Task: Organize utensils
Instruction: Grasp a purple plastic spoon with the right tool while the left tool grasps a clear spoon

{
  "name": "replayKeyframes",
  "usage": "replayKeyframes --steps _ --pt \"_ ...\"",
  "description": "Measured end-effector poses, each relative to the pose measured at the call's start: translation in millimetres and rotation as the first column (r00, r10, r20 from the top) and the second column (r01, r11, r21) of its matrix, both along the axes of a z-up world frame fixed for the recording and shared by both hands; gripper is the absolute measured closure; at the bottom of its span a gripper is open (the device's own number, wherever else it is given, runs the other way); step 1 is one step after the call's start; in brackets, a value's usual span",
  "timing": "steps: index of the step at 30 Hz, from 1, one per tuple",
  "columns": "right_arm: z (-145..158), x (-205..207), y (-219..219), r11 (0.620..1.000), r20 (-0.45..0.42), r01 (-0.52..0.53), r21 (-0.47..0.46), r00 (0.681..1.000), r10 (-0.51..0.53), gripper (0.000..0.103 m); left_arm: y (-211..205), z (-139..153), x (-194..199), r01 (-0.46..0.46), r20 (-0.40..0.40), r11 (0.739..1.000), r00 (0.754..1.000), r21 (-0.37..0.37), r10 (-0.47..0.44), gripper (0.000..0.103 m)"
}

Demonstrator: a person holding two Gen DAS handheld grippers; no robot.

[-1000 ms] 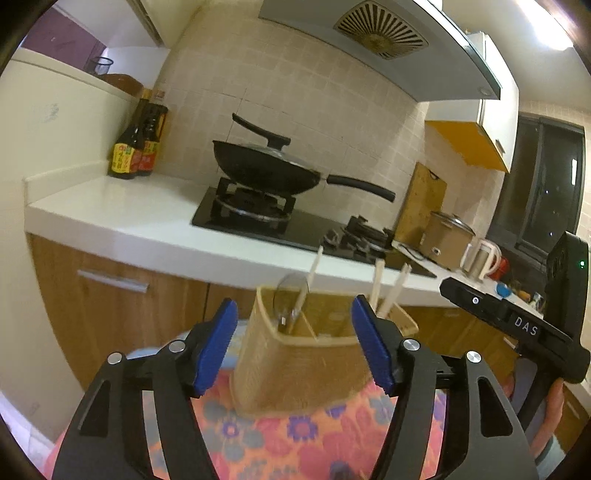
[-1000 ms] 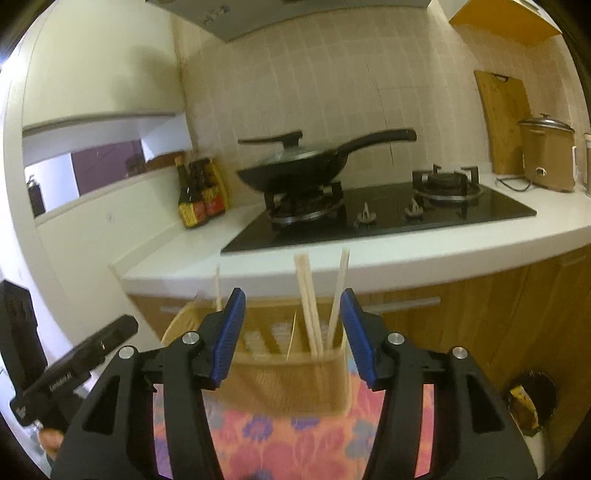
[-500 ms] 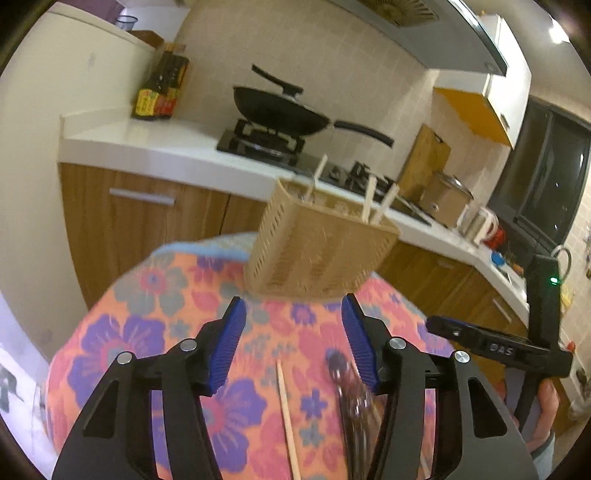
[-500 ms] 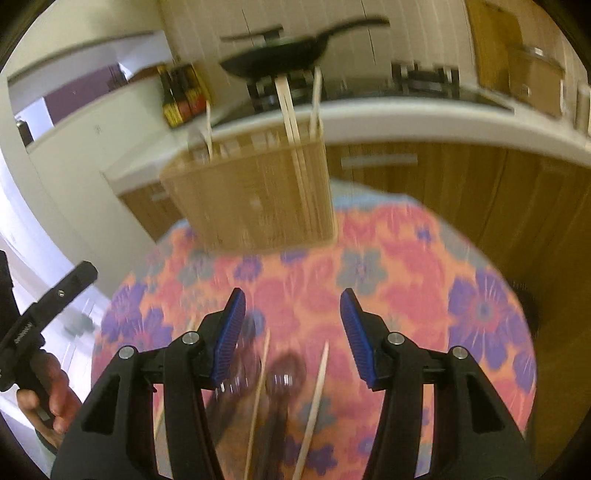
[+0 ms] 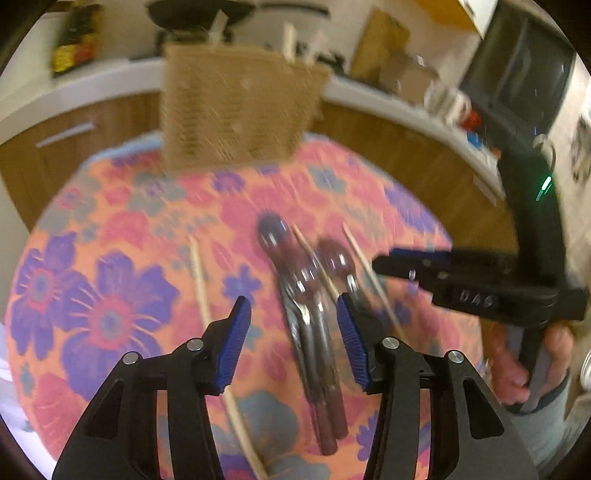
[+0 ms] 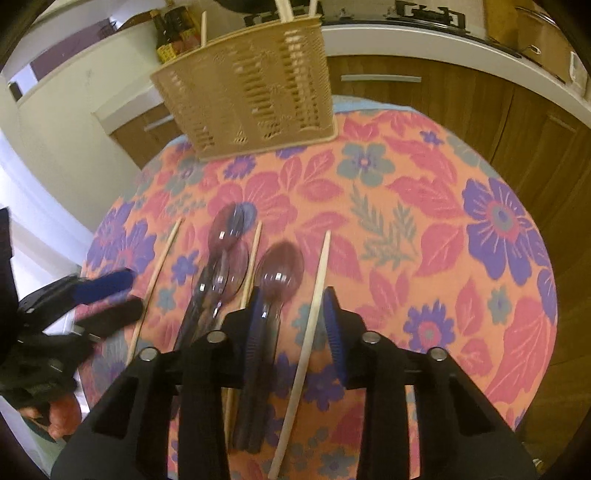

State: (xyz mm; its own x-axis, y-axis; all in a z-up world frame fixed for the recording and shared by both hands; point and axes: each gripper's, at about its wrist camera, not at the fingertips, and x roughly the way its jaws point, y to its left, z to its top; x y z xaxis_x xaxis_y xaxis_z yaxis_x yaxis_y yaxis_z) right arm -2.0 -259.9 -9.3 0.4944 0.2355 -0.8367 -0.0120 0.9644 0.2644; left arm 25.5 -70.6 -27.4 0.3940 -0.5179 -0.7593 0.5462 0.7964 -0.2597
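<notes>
**Both grippers open above the loose utensils on the flowered table**

The left gripper (image 5: 293, 343) hangs over the round table (image 6: 480, 229), its blue-padded jaws spread wide and holding nothing. Between them, lower down, lie the handles of the clear plastic spoons (image 5: 310, 325), bunched side by side with their bowls pointing toward the basket (image 6: 247, 85). The left-wrist view is blurred, so fine contact there cannot be told.

The right gripper (image 6: 293, 332) is also wide open and empty. It sits low over the cloth, with one spoon (image 6: 277, 277) running under its left finger (image 6: 255, 332) and one chopstick (image 6: 314, 306) lying in the gap between the fingers, nearer the right one. Whether the pads touch either cannot be told.

Two more chopsticks lie on the cloth: one (image 6: 157, 277) at the left of the spoons, close to the table's near-left edge, and one (image 6: 253, 258) between the stacked spoons (image 6: 221, 266) and the single spoon.

The basket stands upright at the far edge of the table, well apart from the loose utensils, with several chopsticks (image 6: 284, 7) standing in it. A broad stretch of bare cloth lies between it and the spoons, and the whole right half of the table is bare cloth out to its rim. Wooden cabinet doors (image 6: 424, 110) stand close behind the far edge.
</notes>
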Motion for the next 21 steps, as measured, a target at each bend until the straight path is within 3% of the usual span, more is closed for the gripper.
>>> replayKeyframes --steps 5,12,15,17,21 --pt "-2 -5 6 0.998 0.001 -0.05 0.023 0.999 0.05 0.082 -20 -18 -1 0.016 -0.037 0.999 0.999 0.052 -0.015 0.068" --pt "-13 -3 8 0.995 -0.048 -0.072 0.065 0.996 0.076 0.083 -31 -25 -1 0.036 -0.034 0.995 0.999 0.093 -0.033 0.068" --pt "-16 -2 11 0.991 -0.05 -0.089 0.099 0.994 0.094 0.083 -34 -27 3 0.009 -0.022 0.993 1.0 0.122 -0.007 0.083" --pt "-16 -2 14 0.991 -0.046 -0.094 0.092 0.994 0.098 0.084 -32 -28 5 0.001 -0.023 0.993 1.0 0.116 0.001 0.093" --pt "-19 1 18 0.992 -0.061 -0.093 0.081 0.993 0.098 0.085 -24 -25 9 -0.017 -0.035 0.997 0.999 0.07 0.02 0.093"
